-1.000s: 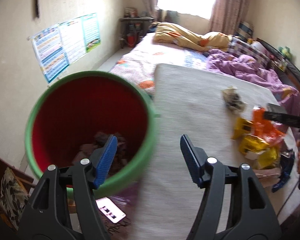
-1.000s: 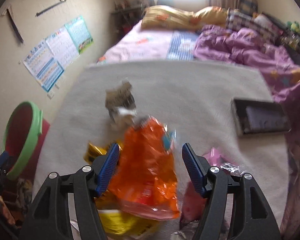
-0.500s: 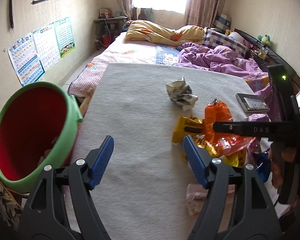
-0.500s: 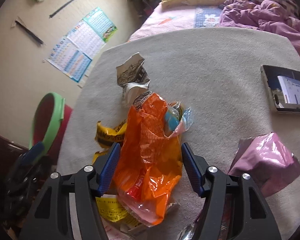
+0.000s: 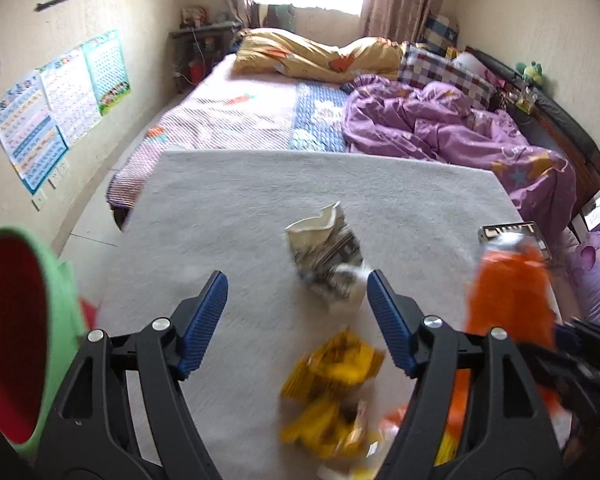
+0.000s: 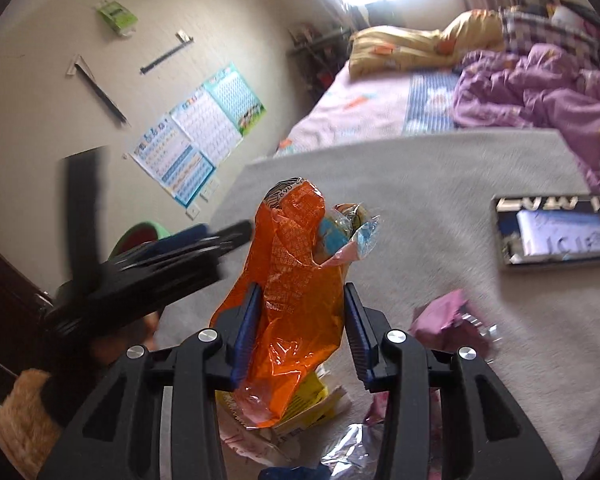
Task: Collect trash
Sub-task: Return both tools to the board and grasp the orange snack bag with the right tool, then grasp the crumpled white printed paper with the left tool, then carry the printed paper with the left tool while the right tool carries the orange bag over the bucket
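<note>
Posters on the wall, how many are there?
3, side by side on the left wall: a blue chart nearest, a white chart in the middle, a green-edged chart farthest. None looks hidden.

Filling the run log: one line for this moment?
left gripper: open, empty, over crumpled paper | right gripper: closing on orange bag | bin: left of mat

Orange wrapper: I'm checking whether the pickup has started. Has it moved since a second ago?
Yes. The orange wrapper has lifted off the grey mat, between the closing jaws of the right hand-held gripper, its top now overlapping the mat's far edge.
</note>
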Demonstrator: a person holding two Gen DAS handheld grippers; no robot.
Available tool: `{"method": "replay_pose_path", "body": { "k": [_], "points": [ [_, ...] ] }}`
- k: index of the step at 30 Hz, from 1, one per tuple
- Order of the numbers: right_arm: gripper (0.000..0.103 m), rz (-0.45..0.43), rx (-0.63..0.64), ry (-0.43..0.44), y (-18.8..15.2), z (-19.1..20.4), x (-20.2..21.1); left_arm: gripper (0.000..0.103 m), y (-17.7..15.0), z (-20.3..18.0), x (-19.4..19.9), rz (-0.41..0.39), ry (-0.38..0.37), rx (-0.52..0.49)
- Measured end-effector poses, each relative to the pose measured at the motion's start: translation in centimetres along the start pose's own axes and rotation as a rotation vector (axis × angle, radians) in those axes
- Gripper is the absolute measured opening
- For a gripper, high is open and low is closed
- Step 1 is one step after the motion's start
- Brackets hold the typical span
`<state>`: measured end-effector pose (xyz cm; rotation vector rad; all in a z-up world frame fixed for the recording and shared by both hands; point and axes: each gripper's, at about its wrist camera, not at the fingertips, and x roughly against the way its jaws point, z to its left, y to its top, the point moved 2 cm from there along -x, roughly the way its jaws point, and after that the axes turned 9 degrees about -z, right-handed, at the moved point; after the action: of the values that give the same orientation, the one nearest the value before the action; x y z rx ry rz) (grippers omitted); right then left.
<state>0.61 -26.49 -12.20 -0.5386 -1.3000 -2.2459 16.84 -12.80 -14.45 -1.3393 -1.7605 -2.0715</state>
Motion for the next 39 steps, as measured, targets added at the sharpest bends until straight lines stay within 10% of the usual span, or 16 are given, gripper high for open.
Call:
{"method": "replay_pose_path", "body": {
  "k": [20, 39],
  "points": [
    [0.040, -0.026, -0.031, -0.032, 0.6, -0.8, 1.0, 0.052, -0.8, -1.2, -6.5, 0.133, -0.051, -0.014],
    [0.041, -0.036, 0.092, 0.066, 0.9, 5.4, 0.3, 0.052, -2.6, 3.9, 10.0, -0.137, 0.115, 0.076]
  ]
}}
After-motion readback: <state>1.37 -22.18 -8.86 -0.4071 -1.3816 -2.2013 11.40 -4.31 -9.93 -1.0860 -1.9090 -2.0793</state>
